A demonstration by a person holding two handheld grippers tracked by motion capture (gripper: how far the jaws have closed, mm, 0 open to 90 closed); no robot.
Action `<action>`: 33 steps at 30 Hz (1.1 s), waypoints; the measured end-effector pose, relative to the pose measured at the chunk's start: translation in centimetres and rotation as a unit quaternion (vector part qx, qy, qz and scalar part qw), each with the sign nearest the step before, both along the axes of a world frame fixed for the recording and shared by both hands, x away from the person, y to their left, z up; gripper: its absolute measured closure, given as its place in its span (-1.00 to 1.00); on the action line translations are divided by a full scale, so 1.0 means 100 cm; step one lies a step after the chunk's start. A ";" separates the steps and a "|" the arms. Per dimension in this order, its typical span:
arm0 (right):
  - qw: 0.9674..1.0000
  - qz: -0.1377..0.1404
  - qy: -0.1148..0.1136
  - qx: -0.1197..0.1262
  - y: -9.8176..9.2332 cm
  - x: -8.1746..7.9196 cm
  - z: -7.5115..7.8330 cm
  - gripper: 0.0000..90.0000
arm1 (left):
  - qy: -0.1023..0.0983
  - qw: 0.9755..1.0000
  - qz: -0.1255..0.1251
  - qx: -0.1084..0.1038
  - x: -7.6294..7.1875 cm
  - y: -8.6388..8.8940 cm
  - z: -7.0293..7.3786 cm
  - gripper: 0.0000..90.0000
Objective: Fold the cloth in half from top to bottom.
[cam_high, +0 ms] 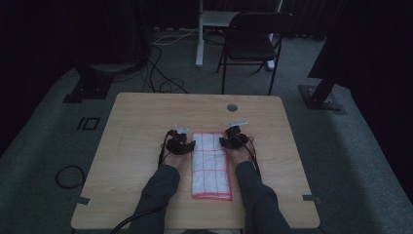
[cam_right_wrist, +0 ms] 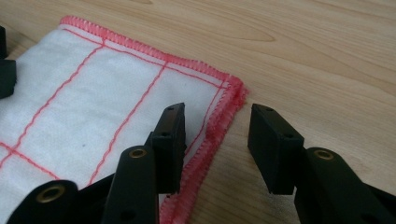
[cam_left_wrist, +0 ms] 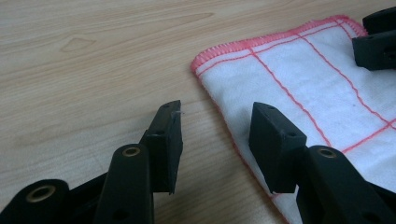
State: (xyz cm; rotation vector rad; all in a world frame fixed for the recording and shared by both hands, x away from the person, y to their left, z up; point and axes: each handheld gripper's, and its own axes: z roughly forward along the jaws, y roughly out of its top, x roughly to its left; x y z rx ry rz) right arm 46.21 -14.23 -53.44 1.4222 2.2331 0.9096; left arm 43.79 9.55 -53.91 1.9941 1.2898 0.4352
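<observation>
A dim room with grey carpet surrounds a rectangular counter (cam_high: 146,146) of pale wood-grain laminate with rounded corners; loose black cables (cam_high: 160,73) trail over the floor behind it, and a black folding metal chair (cam_high: 253,44) stands beyond the far edge.

At the left, the left hand-held gripper (cam_high: 186,142), black and blocky, rests low over the counter just beside the cloth's left long edge. In the left gripper view its jaws stand wide apart: one flat pad hangs over bare wood, the other over the cloth's hem, with nothing pinched between them.

In the middle lies the folded white cloth with red grid lines and a red stitched hem (cam_high: 211,165), a long, soft, slightly fuzzy rectangle, flat on the counter with its short ends toward and away from the person.

At the right, the right hand-held gripper (cam_high: 225,141) sits at the cloth's right edge near the far corner. Its jaws are parted and straddle the doubled red hem, one pad over the cloth and one over wood, not pressing it.
</observation>
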 end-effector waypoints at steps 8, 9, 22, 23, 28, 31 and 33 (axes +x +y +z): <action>1.000 0.011 0.015 0.004 0.004 0.003 0.003 0.58 | 0.031 0.999 -0.007 -0.017 0.007 0.000 0.004 0.36; 1.000 0.013 0.018 0.007 0.004 0.003 0.003 0.65 | 0.033 0.999 -0.006 -0.017 0.008 -0.001 0.004 0.43; 0.999 0.008 0.019 0.025 0.002 0.006 0.005 0.93 | 0.047 0.999 -0.014 0.002 0.014 -0.012 0.012 0.97; 1.000 0.007 0.016 0.026 0.002 0.006 0.005 0.93 | 0.040 0.999 -0.014 -0.001 0.013 -0.013 0.013 0.97; 1.000 0.006 -0.001 0.029 0.000 0.004 0.012 0.93 | 0.020 1.000 -0.016 -0.008 0.011 -0.013 0.022 0.97; 0.999 0.005 -0.012 0.033 -0.002 0.003 0.017 0.93 | 0.011 1.000 -0.022 -0.013 0.011 -0.013 0.029 0.97; 0.999 0.008 -0.019 0.033 -0.004 0.002 0.021 0.93 | 0.005 1.000 -0.028 -0.010 0.011 -0.014 0.033 0.97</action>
